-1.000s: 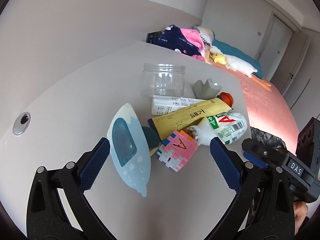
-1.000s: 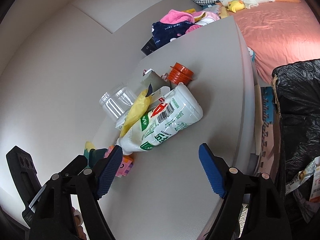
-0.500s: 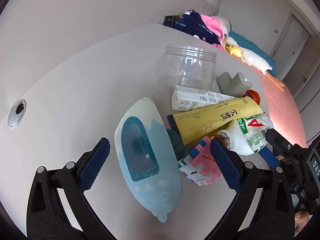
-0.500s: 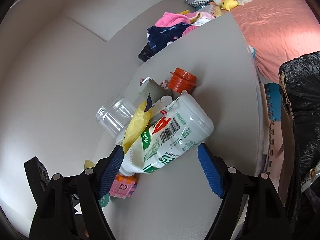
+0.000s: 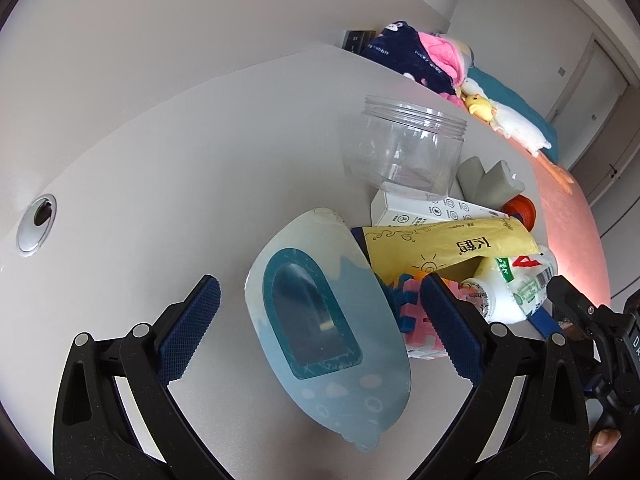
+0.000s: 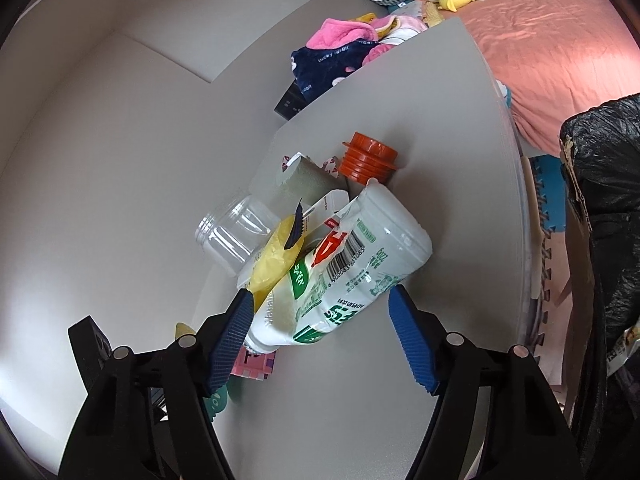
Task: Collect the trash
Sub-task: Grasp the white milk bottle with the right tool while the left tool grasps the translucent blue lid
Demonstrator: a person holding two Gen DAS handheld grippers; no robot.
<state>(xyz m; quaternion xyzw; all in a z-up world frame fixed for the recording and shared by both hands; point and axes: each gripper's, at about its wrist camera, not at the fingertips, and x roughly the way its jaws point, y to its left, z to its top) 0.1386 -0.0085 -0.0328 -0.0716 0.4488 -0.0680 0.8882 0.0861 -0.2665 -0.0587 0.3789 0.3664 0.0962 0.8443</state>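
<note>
Though lidless, clear jar (image 5: 404, 148) empty; white bottle (image 6: 344, 276) lying sideways.

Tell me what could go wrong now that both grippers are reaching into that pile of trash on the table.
1. The right gripper is closing around the white plastic bottle with green label; the yellow paper wrapper leaning on it may slide off.
2. The bottle lies near the grey table's edge and could roll off if squeezed off-centre.
3. The open left gripper straddles the thin pale blue plastic pack, which may buckle.

Desk (image 5: 168, 168) smooth, matt grey. Jar (image 5: 404, 148) clear glossy plastic. Milk bottle (image 6: 344, 272) white plastic w/ glossy printed film. Trash bag (image 6: 608, 184) crinkled shiny black plastic.
</note>
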